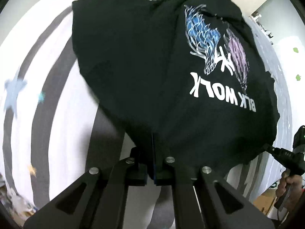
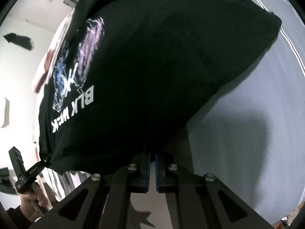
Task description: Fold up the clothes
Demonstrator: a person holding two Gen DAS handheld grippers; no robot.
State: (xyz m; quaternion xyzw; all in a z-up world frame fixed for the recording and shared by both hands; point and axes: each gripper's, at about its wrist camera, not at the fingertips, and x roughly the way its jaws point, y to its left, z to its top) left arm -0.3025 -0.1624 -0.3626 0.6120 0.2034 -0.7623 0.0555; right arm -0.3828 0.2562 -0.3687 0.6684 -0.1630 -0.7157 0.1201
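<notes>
A black T-shirt (image 1: 137, 61) with a blue and purple print and white lettering hangs over the bed, lifted by its near edge. My left gripper (image 1: 153, 141) is shut on that edge, and the cloth covers its fingertips. In the left wrist view, my right gripper (image 1: 267, 147) pinches the shirt's other corner at the far right. The right wrist view shows the same T-shirt (image 2: 171, 66) with my right gripper (image 2: 152, 150) shut on its hem, blue pads close together. My left gripper (image 2: 44, 161) holds the corner at the lower left there.
A bedsheet (image 1: 47, 76) with grey and white stripes and small stars lies under the shirt. A pale blue-grey cover (image 2: 257, 114) lies to the right. A hand (image 1: 289, 183) grips the right tool's handle. A white wall (image 2: 22, 66) stands behind.
</notes>
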